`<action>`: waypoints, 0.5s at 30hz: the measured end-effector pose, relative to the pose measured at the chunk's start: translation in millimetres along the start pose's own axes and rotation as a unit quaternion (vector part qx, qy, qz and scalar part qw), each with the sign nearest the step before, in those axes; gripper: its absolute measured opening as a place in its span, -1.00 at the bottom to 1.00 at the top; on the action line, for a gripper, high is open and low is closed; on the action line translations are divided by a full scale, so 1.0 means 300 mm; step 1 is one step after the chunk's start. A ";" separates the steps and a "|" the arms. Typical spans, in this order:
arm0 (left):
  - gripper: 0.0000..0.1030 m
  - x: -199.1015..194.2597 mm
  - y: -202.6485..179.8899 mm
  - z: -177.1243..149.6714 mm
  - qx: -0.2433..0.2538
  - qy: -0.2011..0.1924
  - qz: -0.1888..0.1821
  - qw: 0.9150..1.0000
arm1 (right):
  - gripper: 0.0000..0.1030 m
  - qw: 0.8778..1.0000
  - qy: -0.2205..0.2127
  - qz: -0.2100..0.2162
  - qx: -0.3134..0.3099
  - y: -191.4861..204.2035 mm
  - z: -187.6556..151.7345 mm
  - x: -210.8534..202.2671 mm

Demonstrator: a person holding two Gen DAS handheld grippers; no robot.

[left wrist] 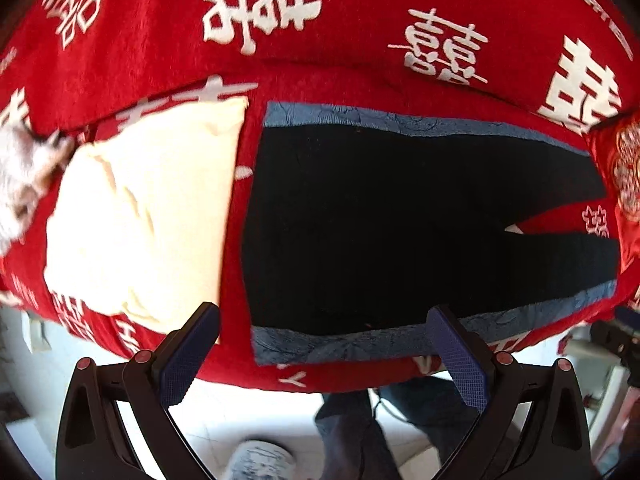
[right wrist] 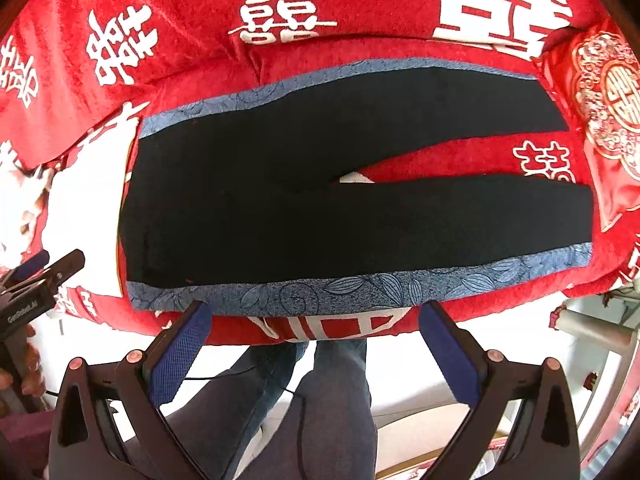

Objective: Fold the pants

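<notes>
So far nothing is folded: the pants (right wrist: 320, 200) lie flat on the red blanket (right wrist: 200, 20), legs spread, just ahead of both grippers. The left gripper (left wrist: 324, 348) and right gripper (right wrist: 316, 344) hover with fingers apart, holding nothing; every fold remains.

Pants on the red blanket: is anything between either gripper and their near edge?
Nothing visible. The pants lie flat, legs apart, blue-trimmed near edge exposed. Both the right gripper and left gripper are open just short of it. A cream cloth lies beside the waist.
</notes>
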State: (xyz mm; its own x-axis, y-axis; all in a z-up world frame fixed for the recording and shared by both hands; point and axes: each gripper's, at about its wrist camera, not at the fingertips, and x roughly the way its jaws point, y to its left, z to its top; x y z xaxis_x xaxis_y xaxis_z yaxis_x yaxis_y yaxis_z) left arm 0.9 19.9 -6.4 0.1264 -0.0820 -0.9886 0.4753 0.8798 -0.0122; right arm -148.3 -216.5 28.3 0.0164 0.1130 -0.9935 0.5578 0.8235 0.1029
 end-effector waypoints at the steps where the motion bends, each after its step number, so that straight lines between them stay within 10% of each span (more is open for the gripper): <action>1: 1.00 0.009 -0.007 -0.005 -0.009 0.000 0.000 1.000 | 1.00 1.000 0.002 0.005 -0.002 -0.012 0.004 0.009; 9: 1.00 0.129 -0.039 -0.084 -0.084 0.018 0.009 0.996 | 1.00 0.995 0.023 0.094 -0.028 -0.068 0.020 0.137; 15: 0.94 0.208 0.026 -0.168 -0.139 0.024 -0.039 0.989 | 1.00 0.969 0.055 0.241 -0.021 0.004 -0.031 0.306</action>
State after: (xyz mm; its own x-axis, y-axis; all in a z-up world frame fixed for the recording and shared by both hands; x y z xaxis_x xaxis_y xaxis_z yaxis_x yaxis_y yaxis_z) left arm -31.5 45.2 -75.7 0.0542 -0.1385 -0.9889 0.2229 0.9670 -0.1233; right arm -154.0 -200.0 -62.2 0.1765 0.5460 -0.8190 0.4733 0.6824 0.5570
